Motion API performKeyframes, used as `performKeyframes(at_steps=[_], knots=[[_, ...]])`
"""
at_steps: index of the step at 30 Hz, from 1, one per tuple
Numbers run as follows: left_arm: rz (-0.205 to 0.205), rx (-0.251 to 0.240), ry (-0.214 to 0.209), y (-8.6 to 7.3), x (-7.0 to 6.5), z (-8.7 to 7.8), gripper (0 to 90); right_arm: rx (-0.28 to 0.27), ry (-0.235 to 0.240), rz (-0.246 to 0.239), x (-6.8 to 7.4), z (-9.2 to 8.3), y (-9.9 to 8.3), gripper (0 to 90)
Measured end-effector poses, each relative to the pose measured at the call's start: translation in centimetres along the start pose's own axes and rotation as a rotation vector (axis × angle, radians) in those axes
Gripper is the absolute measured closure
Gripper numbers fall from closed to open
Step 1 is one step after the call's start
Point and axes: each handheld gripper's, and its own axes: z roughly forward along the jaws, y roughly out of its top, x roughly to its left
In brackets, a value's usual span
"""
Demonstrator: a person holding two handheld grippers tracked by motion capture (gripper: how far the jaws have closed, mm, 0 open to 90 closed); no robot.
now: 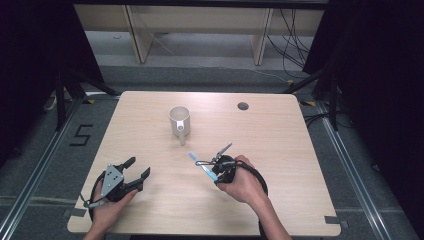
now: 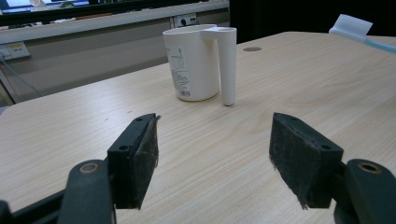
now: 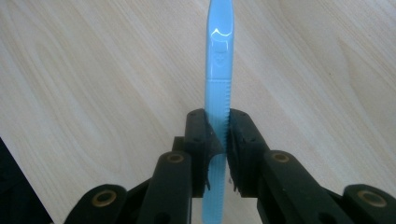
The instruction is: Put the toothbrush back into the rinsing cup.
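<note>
Above the table (image 1: pixel 280 150), right tongs (image 3: pixel 218 140) pinched on a blue toothbrush (image 3: pixel 217 84); left tongs (image 2: pixel 215 154) spread wide, empty, facing the white cup (image 2: pixel 194 63).

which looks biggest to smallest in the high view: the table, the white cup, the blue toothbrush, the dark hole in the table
1. table
2. white cup
3. blue toothbrush, about as long as the cup looks but much thinner, and partly hidden in the right claw, so that place is unsure
4. dark hole
</note>
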Motion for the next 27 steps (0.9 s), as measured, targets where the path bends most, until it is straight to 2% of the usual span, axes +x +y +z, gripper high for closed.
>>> performKeyframes(at_steps=[1,3,5,6,7,8,10,18,19,20,21,22,23,24,27], knots=[[0.001,0.002,-0.002,0.01,0.01,-0.02,32.1,-0.006,0.005,0.025,0.15,0.03,-0.05,79.2],[0.0,0.001,-0.002,0.0,0.0,-0.02,32.1,-0.021,-0.001,0.037,0.14,0.13,-0.17,79.2],[-0.001,0.0,-0.001,0.0,0.01,0.0,32.1,-0.052,-0.003,0.017,0.2,0.19,-0.27,79.2],[-0.001,0.001,-0.001,0.01,0.02,0.01,32.1,-0.063,0.004,0.028,0.33,0.23,-0.29,79.2],[-0.001,0.001,-0.001,0.01,0.03,0.02,32.1,-0.06,0.006,0.064,0.54,0.28,-0.35,79.2],[0.0,0.001,-0.001,0.01,0.03,0.02,32.1,-0.078,0.002,0.048,0.48,0.34,-0.34,79.2],[-0.001,0.001,-0.001,0.01,0.03,0.0,32.1,-0.099,0.008,0.043,0.47,0.38,-0.37,79.2],[-0.002,0.001,-0.002,0.01,0.04,0.01,32.1,-0.237,-0.03,0.018,0.41,0.52,-0.51,79.1],[-0.001,0.001,-0.003,0.01,0.04,0.01,32.1,-0.249,-0.022,0.023,0.42,0.53,-0.54,79.2],[-0.001,0.001,-0.003,0.01,0.04,0.01,32.1,-0.259,-0.054,0.018,0.37,0.58,-0.62,79.2],[-0.001,0.001,-0.002,0.01,0.05,0.01,32.1,-0.272,-0.054,0.011,0.31,0.49,-0.72,79.2],[-0.002,0.001,-0.002,0.01,0.05,0.01,32.1,-0.304,-0.036,0.032,0.51,0.57,-0.68,79.2],[-0.002,0.001,-0.002,0.01,0.05,0.0,32.1,-0.311,-0.035,0.05,0.61,0.48,-0.76,79.2],[-0.002,0.0,-0.002,0.01,0.05,0.0,32.1,-0.35,-0.046,0.023,0.48,0.66,-0.8,79.1],[-0.004,-0.002,-0.003,0.0,0.05,0.03,32.1,-0.383,-0.048,0.027,0.46,0.61,-1.03,79.2]])
